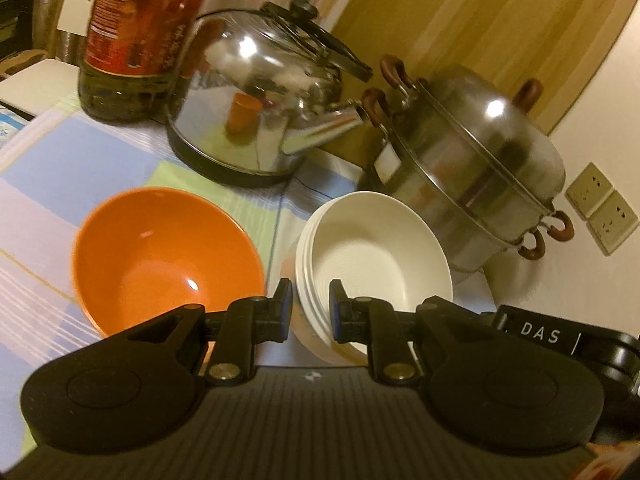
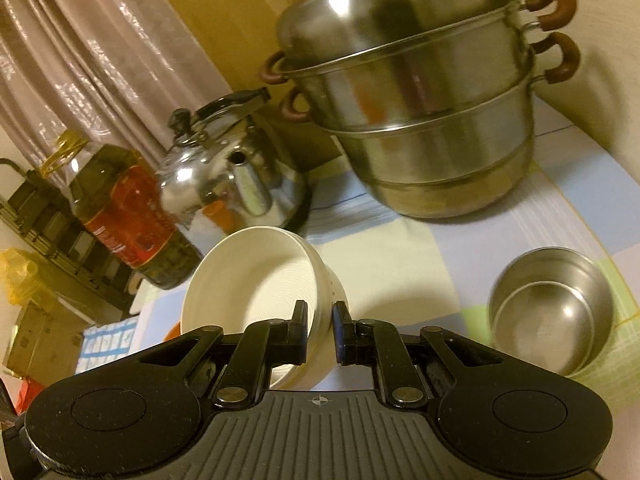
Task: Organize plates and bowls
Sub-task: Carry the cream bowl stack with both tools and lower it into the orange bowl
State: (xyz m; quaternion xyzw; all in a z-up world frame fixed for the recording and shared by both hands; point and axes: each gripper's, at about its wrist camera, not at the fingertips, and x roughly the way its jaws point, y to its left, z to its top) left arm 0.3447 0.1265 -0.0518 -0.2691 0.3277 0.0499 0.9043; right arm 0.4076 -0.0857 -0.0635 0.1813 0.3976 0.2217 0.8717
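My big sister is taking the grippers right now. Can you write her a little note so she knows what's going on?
Left gripper: fingers either side of the white bowls' near rim; whether they pinch it I cannot tell.
Right gripper: shut on the rim of a white bowl, held tilted.
Orange bowl sits alone on the table, left of the white stack. Steel bowls, one nested in another, sit to the right.
Done: white bowls appear stacked, steel ones nested.
Left: settle the held white bowl, find the orange bowl a place.
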